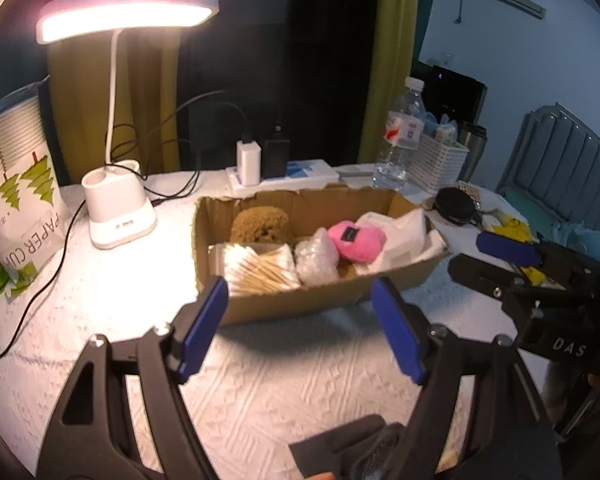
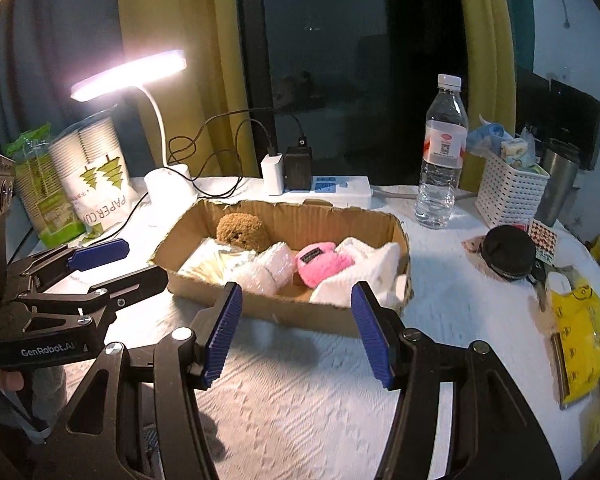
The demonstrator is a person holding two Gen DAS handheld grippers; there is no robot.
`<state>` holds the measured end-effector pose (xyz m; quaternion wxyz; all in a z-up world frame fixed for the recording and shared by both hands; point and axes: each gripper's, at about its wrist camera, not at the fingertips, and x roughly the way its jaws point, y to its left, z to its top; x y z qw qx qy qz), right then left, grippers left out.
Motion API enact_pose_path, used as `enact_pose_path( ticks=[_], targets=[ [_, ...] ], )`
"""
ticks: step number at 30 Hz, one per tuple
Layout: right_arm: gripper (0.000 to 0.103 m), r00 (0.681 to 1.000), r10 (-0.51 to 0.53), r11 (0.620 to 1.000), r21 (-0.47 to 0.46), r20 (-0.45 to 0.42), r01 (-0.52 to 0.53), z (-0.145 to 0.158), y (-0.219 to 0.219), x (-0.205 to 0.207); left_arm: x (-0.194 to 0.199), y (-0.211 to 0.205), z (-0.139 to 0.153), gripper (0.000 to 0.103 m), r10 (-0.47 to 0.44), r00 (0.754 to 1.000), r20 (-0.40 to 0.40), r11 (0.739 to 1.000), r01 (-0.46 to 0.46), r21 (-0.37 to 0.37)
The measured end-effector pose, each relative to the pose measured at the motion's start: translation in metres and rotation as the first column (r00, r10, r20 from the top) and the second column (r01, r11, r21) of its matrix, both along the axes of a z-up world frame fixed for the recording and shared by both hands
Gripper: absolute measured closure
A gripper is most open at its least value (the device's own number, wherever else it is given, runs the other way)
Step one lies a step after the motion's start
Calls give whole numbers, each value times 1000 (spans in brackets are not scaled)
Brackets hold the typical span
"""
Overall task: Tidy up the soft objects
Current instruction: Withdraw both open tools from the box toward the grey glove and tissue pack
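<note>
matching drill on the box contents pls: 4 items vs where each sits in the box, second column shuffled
Positions as seen in the left wrist view; the cardboard box holds all four.

Items:
1. brown plush
2. pink plush
3. cotton swab pack
4. white cloth

Places:
A. right end of the box
B. front left corner
C. back left, behind the swabs
D. middle right, against the white cloth

Pairs: 1-C, 2-D, 3-B, 4-A

Both hand-held grippers, left and right, are open in front of the box, holding nothing.
</note>
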<state>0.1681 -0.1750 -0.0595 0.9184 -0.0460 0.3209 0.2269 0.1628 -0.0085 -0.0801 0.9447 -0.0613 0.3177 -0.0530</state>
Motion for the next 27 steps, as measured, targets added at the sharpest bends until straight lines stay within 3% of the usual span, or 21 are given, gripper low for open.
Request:
enact_pose_path(
  ticks=[7,27],
  targets=[
    [43,1000,16,1000,-17,6,-16,-2,4,-28,-21,-3,-3,27,-18,1000,-17,999,17,-36],
    [42,998,42,998,-33,-54,-44,-33,8,-89,-78,2,-27,27,-6,997,-71,999,3,-38]
  ],
)
